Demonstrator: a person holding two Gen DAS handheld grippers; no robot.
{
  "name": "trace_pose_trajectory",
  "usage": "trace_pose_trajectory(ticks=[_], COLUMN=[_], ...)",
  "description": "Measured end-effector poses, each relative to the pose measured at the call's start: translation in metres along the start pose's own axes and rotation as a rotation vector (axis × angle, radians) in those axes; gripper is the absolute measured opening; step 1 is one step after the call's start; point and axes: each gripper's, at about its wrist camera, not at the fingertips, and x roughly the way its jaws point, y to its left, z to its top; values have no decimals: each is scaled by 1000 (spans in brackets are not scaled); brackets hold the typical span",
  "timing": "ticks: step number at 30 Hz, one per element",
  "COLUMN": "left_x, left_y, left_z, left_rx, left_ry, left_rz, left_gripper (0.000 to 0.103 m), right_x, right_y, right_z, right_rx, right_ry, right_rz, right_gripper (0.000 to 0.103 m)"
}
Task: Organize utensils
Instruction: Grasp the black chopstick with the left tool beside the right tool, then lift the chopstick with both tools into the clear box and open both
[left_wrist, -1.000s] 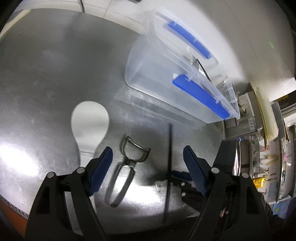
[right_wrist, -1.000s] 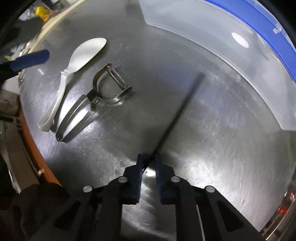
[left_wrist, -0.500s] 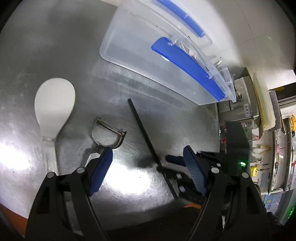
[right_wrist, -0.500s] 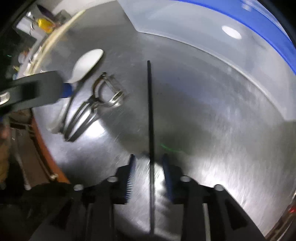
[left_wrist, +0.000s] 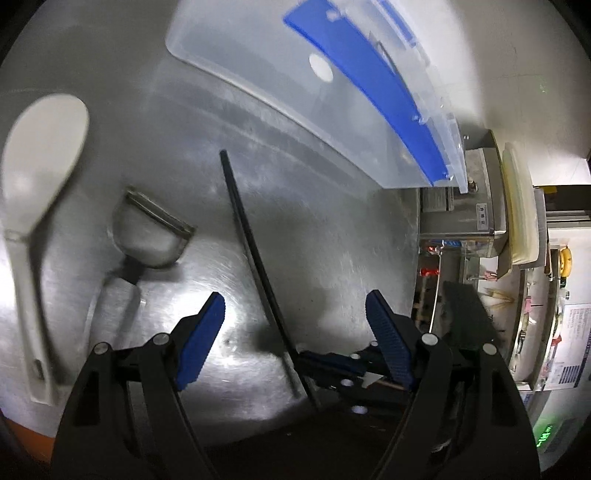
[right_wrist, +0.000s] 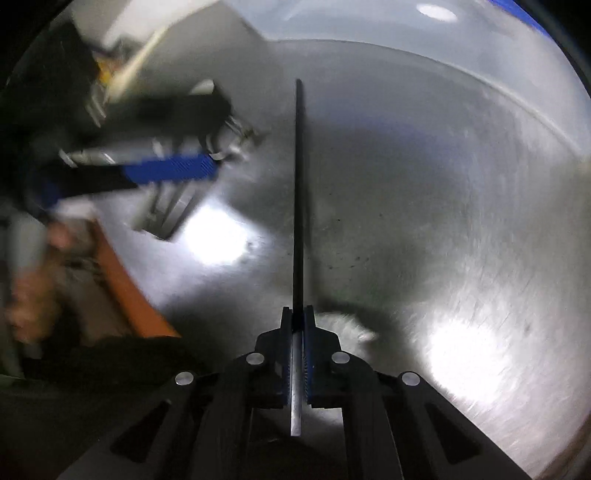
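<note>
My right gripper (right_wrist: 298, 314) is shut on a thin black chopstick (right_wrist: 299, 192) that points straight ahead over the steel table; its silver end pokes out behind the pads. In the left wrist view the chopstick (left_wrist: 251, 243) runs diagonally between my open left gripper's (left_wrist: 295, 314) fingers, with the right gripper (left_wrist: 332, 369) holding its near end. A white rice paddle (left_wrist: 33, 166) and a metal peeler (left_wrist: 147, 236) lie on the table to the left. The clear bin with blue handles (left_wrist: 332, 92) stands at the back.
The steel table (left_wrist: 332, 240) has an orange front edge (right_wrist: 125, 280). A metal appliance and shelves (left_wrist: 461, 221) stand to the right past the table edge. The left gripper's blue pad (right_wrist: 170, 171) shows blurred at the left of the right wrist view, over the peeler.
My right gripper opened around the chopstick, then closed on it lengthwise. The left gripper moved forward towards the bin and now straddles the chopstick.
</note>
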Motion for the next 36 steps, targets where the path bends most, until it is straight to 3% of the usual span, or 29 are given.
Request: trace_pose_trajectory(ticks=[4,8,9,11,12,13,15,20,24,26,28,29,33,35,36], left_x=[20,36,40,45,47,50,55,42,25,24,24,25,23,21,20], left_y=[-5,-6,-7,-6,-5,-2,-1,-5,-15,-17,-17,-16,-13,-14,-15], left_z=[-4,-6,-6,-7,-8,-8,-10,-14,-11,-10,-9,-10,-8,-6,-5], left_rx=[-1,-38,-39,-48,-56,-61,-72,-57,-6,7,20,19,23,24,31], left_ry=[61,92,100,113,119,130,136,79,35,31,28,32,44,44,43], left_rz=[23,26,30,41,40,42,40,-1,10,2,12,12,5,-7,-5], left_gripper=[75,70,64,37,30,17,8,4,4,4,4,4,4,4,5], right_x=[-16,-21,-21,-20,-20,-22,-25,-29,-38,-45,-50,-49,-30,-15,-11], right_y=[-21,-30,-31,-32,-32,-34,-35,-15,-6,8,16,20,24,27,27], right_z=[-5,-11,-13,-14,-13,-12,-9,-1,2,3,6,7,17,19,20], right_rx=[87,115,115,111,109,103,103,75,12,-56,-127,-161,-187,-188,-179], right_ry=[8,28,31,39,42,47,53,55,10,-60,-102,-107,-46,-16,-5], right_rz=[207,279,280,290,291,290,295,303,234,115,15,-18,40,45,41], right_gripper=[7,7,7,7,7,7,7,1,2,9,36,37,37,25,9])
